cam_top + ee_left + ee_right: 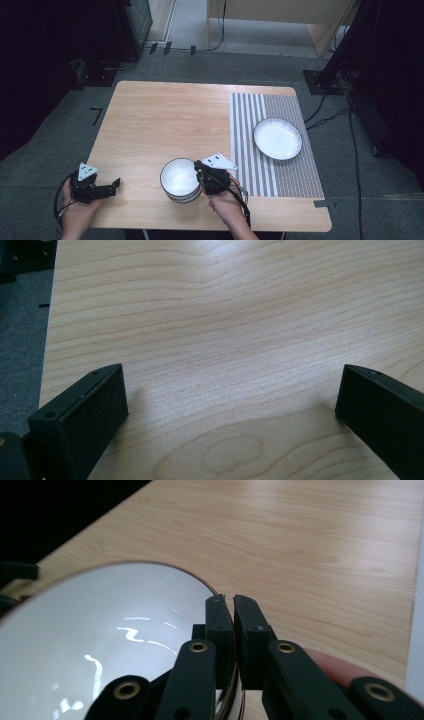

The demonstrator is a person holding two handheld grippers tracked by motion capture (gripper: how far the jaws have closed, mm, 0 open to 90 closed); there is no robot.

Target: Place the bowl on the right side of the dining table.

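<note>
A white bowl (179,179) with a dark rim stands near the front edge of the wooden table (165,115). My right gripper (200,170) is shut on the bowl's right rim. In the right gripper view its jaws (233,602) pinch the thin wall of the bowl (100,645), one jaw inside and one outside. At the front left corner of the table my left gripper (116,185) lies low and points right. Its jaws (232,390) stand wide open over bare wood with nothing between them.
A white plate (277,138) lies on a striped grey placemat (295,170) that covers the right part of the table. Cables and dark equipment stands surround the table on the grey carpet.
</note>
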